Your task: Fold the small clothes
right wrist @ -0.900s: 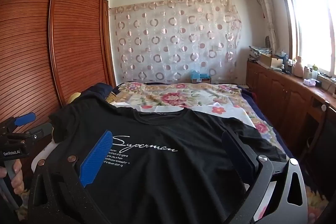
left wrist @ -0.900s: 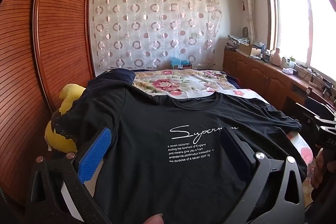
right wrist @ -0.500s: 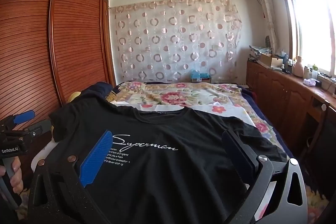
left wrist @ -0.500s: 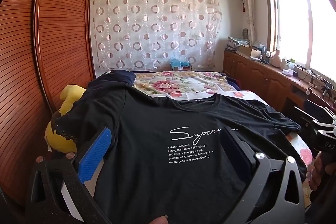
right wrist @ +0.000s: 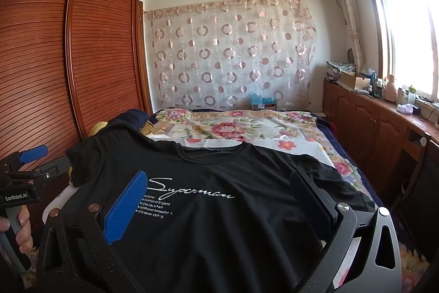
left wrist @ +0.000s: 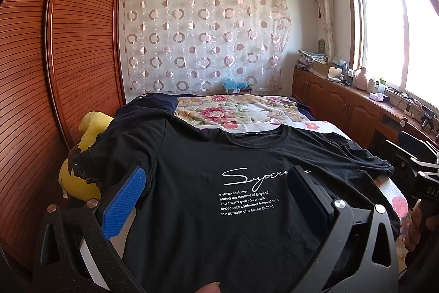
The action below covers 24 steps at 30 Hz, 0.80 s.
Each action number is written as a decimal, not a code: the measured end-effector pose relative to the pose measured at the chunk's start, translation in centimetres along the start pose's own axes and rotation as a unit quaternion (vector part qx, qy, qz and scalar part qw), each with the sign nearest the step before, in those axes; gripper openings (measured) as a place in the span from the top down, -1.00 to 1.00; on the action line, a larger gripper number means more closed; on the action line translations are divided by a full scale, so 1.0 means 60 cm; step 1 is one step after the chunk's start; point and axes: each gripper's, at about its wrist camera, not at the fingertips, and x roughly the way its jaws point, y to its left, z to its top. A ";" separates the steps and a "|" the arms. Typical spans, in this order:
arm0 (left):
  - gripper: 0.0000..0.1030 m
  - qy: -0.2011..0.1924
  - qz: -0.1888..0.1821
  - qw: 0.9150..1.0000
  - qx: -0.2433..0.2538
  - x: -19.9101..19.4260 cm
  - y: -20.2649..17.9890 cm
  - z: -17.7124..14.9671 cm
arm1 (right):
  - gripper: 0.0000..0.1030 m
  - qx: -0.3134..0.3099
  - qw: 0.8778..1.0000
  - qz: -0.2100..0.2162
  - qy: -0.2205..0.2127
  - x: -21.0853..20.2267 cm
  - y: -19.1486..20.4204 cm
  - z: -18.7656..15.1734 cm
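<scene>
A black T-shirt [left wrist: 192, 155] [right wrist: 233, 224] with a white "Superman" print lies spread face up on the bed, neckline at the far side. My left gripper [left wrist: 216, 172] hovers open over its near left part, with nothing between the blue pad [left wrist: 123, 205] and the black pad. My right gripper [right wrist: 218, 175] is open too, held over the shirt's near right part, and nothing is pinched. Each view shows the other gripper's body at its edge: the right one [left wrist: 422, 183] and the left one [right wrist: 16, 194], each held by a hand.
A floral bedspread [left wrist: 233, 111] covers the bed behind the shirt. A yellow plush toy [left wrist: 79, 177] and a dark navy garment [left wrist: 148, 106] lie at the left by the wooden wardrobe [left wrist: 55, 73]. A cluttered wooden cabinet [right wrist: 384, 128] runs under the window on the right.
</scene>
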 end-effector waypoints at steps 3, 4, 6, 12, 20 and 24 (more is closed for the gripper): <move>-1.00 -0.001 -0.001 1.000 -0.001 0.000 0.000 0.000 | -1.00 -0.001 1.000 0.001 -0.001 0.000 0.001 -0.001; -1.00 -0.001 0.000 1.000 -0.001 -0.001 0.000 0.002 | -1.00 0.000 1.000 0.002 -0.001 0.000 0.000 -0.001; -1.00 -0.001 0.000 1.000 0.000 -0.002 0.000 0.004 | -1.00 0.000 1.000 0.002 -0.001 0.000 0.001 -0.002; -1.00 -0.003 0.000 1.000 -0.001 -0.001 0.000 -0.001 | -1.00 0.000 1.000 0.003 -0.001 -0.002 0.002 -0.002; -1.00 -0.004 0.000 1.000 -0.001 -0.002 0.000 -0.002 | -1.00 0.001 1.000 0.006 -0.002 -0.003 0.002 -0.003; -1.00 -0.004 0.000 1.000 -0.001 -0.002 0.000 -0.002 | -1.00 0.001 1.000 0.004 -0.002 -0.002 0.001 -0.001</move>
